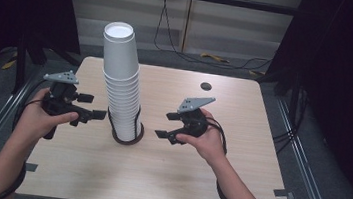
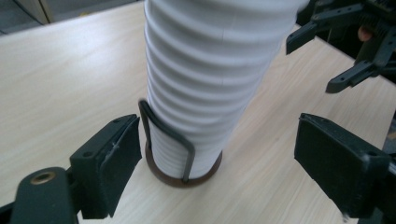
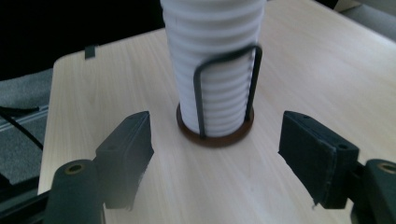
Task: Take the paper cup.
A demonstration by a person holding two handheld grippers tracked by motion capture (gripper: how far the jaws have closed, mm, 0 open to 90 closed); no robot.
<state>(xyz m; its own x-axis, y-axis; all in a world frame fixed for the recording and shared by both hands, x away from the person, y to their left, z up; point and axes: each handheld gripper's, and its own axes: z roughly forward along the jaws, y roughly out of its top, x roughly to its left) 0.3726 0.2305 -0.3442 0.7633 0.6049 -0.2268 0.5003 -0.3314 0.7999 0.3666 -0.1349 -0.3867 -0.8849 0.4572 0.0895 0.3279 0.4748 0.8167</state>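
A tall stack of white paper cups (image 1: 122,81) is standing upside down in a round brown holder (image 1: 127,137) with thin wire uprights, a little left of the middle of the pale wooden desk (image 1: 165,179); the stack is leaning slightly toward the far left at its top

The left hand-held gripper (image 1: 94,107) is hovering just left of the stack, level with its lower cups, and the right hand-held gripper (image 1: 165,124) is sitting just right of it, at about the same height; both are standing with their jaws parted and nothing between them, and no pad is touching the cups (in the gripper views each pair of black pads is framing the stack from its own side, with clear desk between)

The step in hand is looking like a reach for the stack; to do it well, one hand-held gripper should be steadying the lower cups or the holder while the other is closing on a single cup higher up, squeezing lightly so the thin paper wall is not buckling; the wire uprights (image 3: 227,88) are worth avoiding, and the lift should be going straight along the stack's lean, since a sideways pull is likely to be tipping the whole column
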